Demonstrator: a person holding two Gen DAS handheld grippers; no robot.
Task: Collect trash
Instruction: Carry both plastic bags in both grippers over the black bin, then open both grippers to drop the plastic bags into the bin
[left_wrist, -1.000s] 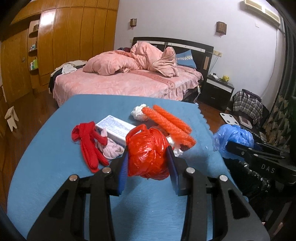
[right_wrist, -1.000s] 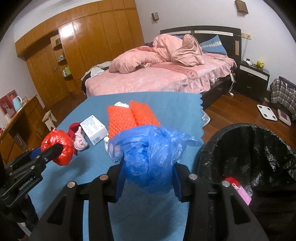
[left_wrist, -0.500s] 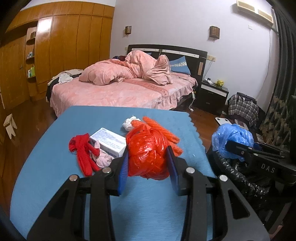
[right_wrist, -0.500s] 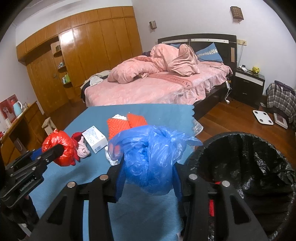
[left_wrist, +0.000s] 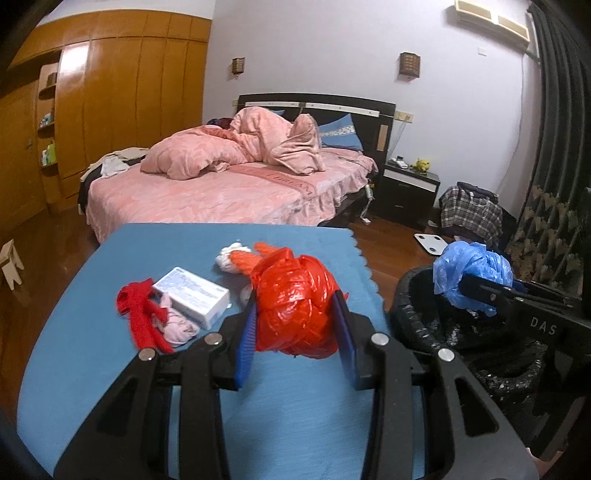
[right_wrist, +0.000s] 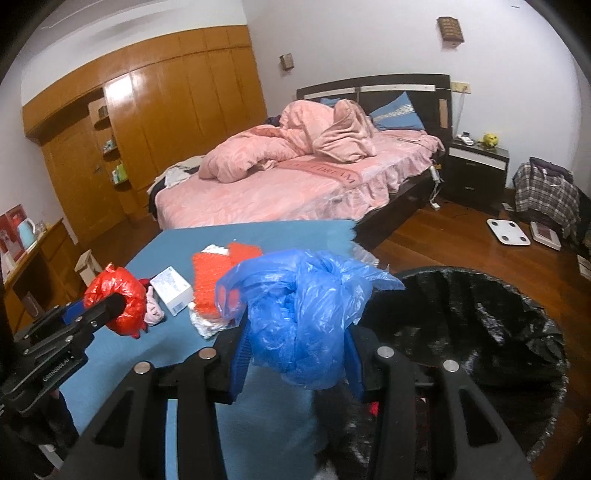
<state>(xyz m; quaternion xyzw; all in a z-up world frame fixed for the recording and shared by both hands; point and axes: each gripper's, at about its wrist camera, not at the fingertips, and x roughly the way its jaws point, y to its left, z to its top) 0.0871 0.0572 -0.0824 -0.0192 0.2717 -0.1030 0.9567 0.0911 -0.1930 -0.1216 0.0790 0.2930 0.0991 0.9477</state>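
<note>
My left gripper (left_wrist: 295, 317) is shut on a crumpled red plastic bag (left_wrist: 295, 306), held above the blue table (left_wrist: 110, 362). The right wrist view shows that red bag (right_wrist: 118, 299) at the left. My right gripper (right_wrist: 295, 343) is shut on a crumpled blue plastic bag (right_wrist: 295, 314), held at the near left rim of a black-lined trash bin (right_wrist: 480, 325). In the left wrist view the blue bag (left_wrist: 469, 269) hangs over the bin (left_wrist: 410, 314). A white box (left_wrist: 192, 295), orange foam netting (right_wrist: 210, 284), red cloth (left_wrist: 140, 314), pink cloth (left_wrist: 177, 325) and white tissue (left_wrist: 229, 254) lie on the table.
A bed with pink bedding (left_wrist: 221, 188) stands behind the table. A black nightstand (left_wrist: 406, 192), a plaid bag (left_wrist: 469, 214) and a white scale (right_wrist: 508, 230) sit at the right on the wooden floor. Wooden wardrobes (right_wrist: 166, 122) line the left wall.
Both grippers have risen and drawn back with their bags. The right one has swung toward the bin, which now shows more fully in both views. The table items look farther away.
</note>
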